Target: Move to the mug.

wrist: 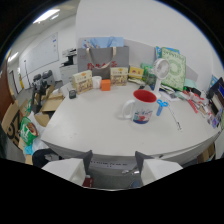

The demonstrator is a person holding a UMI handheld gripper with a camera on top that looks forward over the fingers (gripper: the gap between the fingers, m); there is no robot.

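The tongs (114, 167) are standing wide open at the near edge of the table, their two pale, blocky fingers (80, 167) gripping nothing and touching nothing, with only a dark gap showing between them. Just ahead of them the round white table (85, 125) is spreading out, smooth and matte. Beyond the fingers, well apart from them and a little to the right, the white glazed ceramic mug with a red inside and a printed picture (140, 106) is standing upright on the table, its loop handle turning to the left. Just beside it on the right a pair of blue-handled scissors (161, 106) is lying flat. Farther back a small orange cube-shaped box (105, 85) is sitting near printed yellow cardboard cartons (82, 81), and behind them a grey paper bag with cord handles (102, 60) is standing upright. To the right a white round desk fan (161, 70) is rising on its stem
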